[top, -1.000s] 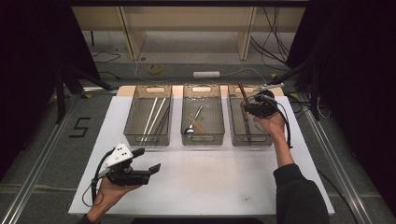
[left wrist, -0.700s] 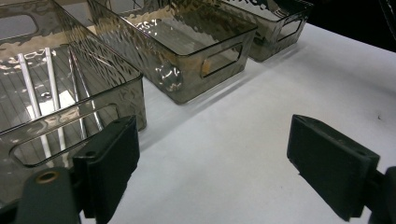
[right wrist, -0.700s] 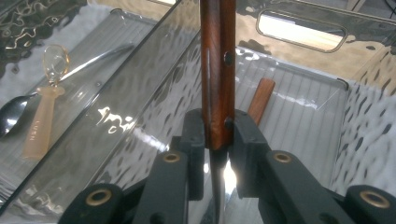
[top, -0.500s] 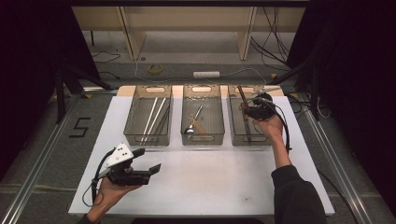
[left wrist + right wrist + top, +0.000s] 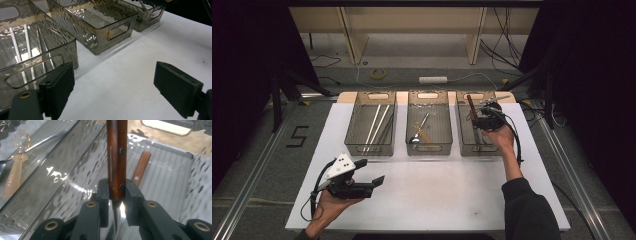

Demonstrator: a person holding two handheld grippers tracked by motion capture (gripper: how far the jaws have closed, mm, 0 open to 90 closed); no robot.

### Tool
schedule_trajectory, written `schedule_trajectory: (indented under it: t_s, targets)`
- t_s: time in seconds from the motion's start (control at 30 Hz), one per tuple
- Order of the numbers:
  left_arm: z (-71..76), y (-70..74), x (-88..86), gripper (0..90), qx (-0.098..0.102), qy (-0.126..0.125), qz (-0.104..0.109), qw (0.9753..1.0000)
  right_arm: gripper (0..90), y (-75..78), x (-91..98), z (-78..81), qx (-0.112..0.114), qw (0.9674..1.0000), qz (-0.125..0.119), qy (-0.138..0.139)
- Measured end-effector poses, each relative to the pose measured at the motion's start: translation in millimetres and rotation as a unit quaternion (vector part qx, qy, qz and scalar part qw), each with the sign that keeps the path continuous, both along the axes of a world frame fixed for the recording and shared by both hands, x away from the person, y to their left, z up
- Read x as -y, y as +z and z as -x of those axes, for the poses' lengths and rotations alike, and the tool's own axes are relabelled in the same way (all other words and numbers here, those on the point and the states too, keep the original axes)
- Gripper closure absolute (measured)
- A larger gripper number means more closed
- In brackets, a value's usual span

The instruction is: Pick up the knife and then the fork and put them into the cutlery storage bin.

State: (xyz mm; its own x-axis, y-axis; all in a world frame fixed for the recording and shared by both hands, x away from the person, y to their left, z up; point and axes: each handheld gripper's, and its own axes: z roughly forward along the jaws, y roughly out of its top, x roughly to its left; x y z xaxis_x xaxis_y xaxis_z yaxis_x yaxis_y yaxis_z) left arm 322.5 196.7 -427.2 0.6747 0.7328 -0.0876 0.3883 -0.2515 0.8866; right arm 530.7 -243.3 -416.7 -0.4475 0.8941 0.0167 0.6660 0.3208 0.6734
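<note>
My right gripper (image 5: 484,120) hangs over the right smoky bin (image 5: 477,151), shut on a knife with a brown wooden handle (image 5: 470,104). In the right gripper view the handle (image 5: 117,157) rises straight up from between the pads, with my right gripper (image 5: 117,195) clamped on its lower end. A second wooden-handled knife (image 5: 141,167) lies on the bin floor below. My left gripper (image 5: 371,172) rests low over the table's front left, open. In its own view my left gripper (image 5: 125,85) has only bare white table between the jaws.
Three clear smoky bins stand in a row at the back of the white table (image 5: 437,200). The left bin (image 5: 371,150) holds several pale thin sticks (image 5: 15,45). The middle bin (image 5: 429,149) holds a metal spoon (image 5: 417,135) and a peach plastic utensil (image 5: 13,180).
The right gripper with the knife has shifted slightly toward the near side over the right bin. The left gripper has stayed put.
</note>
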Motion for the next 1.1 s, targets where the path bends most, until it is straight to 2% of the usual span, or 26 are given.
schedule_trajectory:
  t_s: [0.1, 0.27, 0.6, 0.7, 0.9, 1.1]
  targets:
    - [-0.3, 0.2, -0.8, 16.3, 0.001, 0.002, 0.002, 1.0000, 75.3, -1.2, -0.6, -0.7, -0.011, 0.9999, 0.000, 0.006]
    - [-0.5, 0.2, -1.0, 16.2, -0.001, 0.003, 0.003, 1.0000, 67.9, 3.3, 0.7, 0.0, -0.006, 0.9999, -0.013, 0.003]
    - [-0.5, 0.8, -2.0, 16.1, -0.003, 0.007, 0.008, 0.9999, 61.7, 9.7, 2.3, 6.1, -0.003, 0.9994, -0.029, 0.017]
    - [-0.6, 0.7, -2.0, 16.1, -0.004, 0.007, 0.008, 0.9999, 59.1, 12.1, 0.5, 10.0, 0.003, 0.9988, -0.042, 0.026]
    - [-0.5, 0.8, -2.1, 16.0, -0.004, 0.007, 0.009, 0.9999, 52.4, 15.7, -9.9, 21.6, 0.017, 0.9973, -0.054, 0.046]
    - [-0.8, 0.8, -2.6, 16.0, -0.005, 0.006, 0.010, 0.9999, 48.9, 18.1, -20.4, 41.4, 0.040, 0.9938, -0.079, 0.067]
